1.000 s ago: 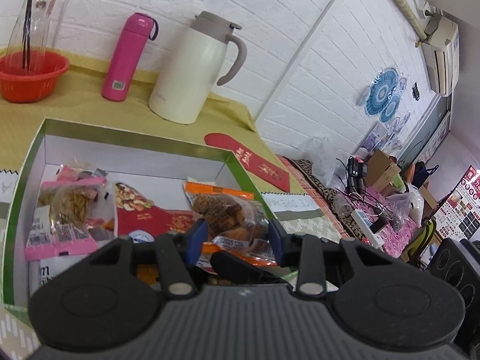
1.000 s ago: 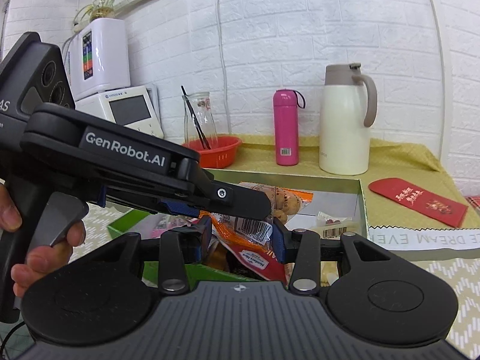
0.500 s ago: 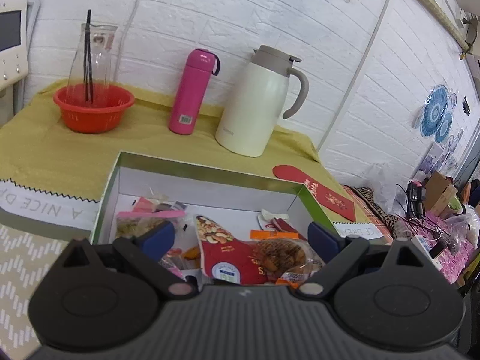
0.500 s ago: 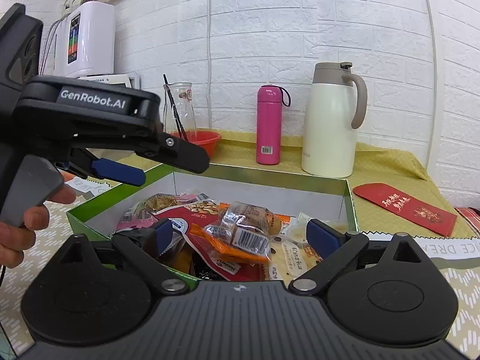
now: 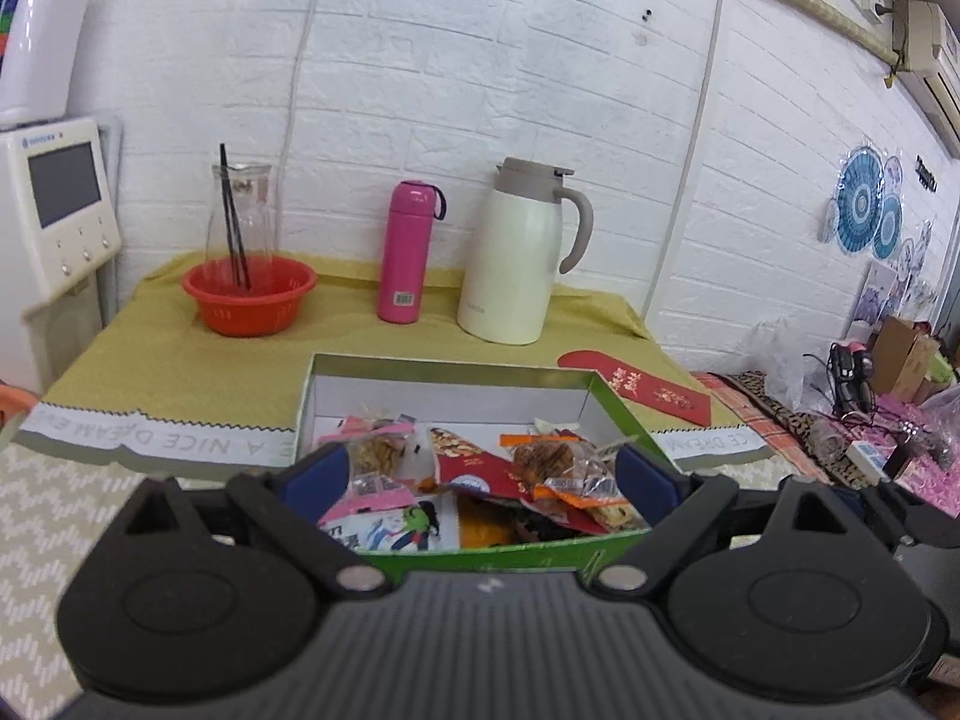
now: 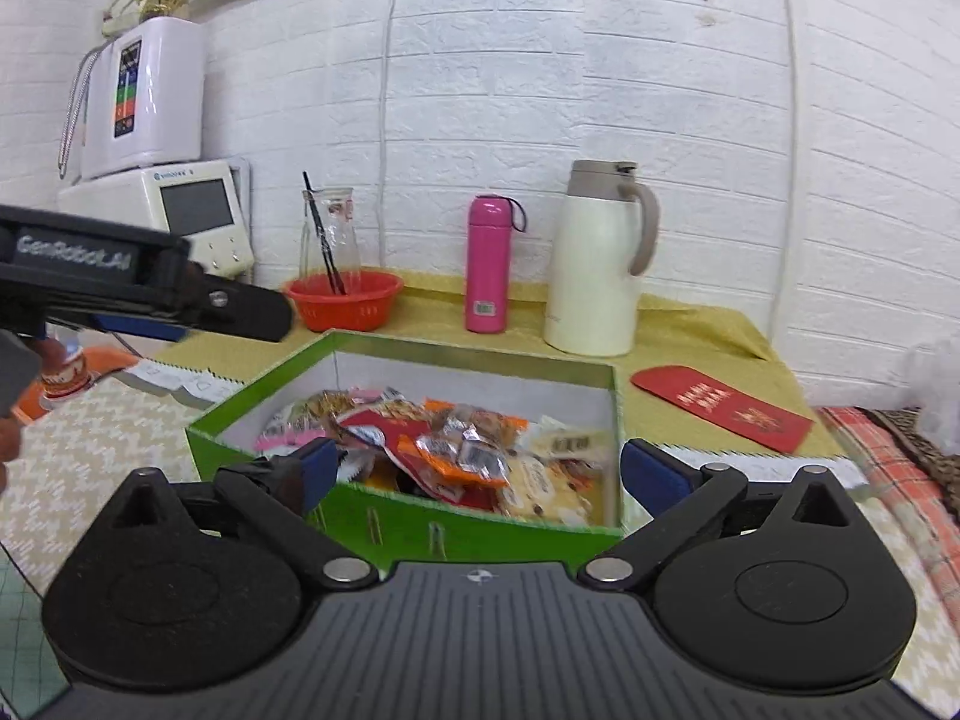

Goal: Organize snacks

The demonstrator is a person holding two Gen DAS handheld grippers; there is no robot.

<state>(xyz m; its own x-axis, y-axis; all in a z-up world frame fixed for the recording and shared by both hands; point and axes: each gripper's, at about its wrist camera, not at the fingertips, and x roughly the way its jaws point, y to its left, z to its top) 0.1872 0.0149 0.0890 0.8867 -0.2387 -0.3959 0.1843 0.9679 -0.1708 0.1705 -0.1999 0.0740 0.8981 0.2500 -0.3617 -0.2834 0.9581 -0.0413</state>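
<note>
Though the snack packets (image 6: pixel 456 444) lie heaped inside the green box (image 6: pixel 420 531) on the table, its near wall and the gripper bodies hide the lowest ones. Both the left gripper (image 5: pixel 480 474) and right gripper (image 6: pixel 480 471) hang spread wide, empty. Behind stand a pink bottle (image 5: pixel 408 252) and white jug (image 5: pixel 516 252).

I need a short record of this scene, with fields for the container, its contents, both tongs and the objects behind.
container: green cardboard box, white inside, lid off
contents: mixed snack packets, piled
left tongs: open, empty
right tongs: open, empty
behind box: pink bottle, cream jug, orange basket
</note>
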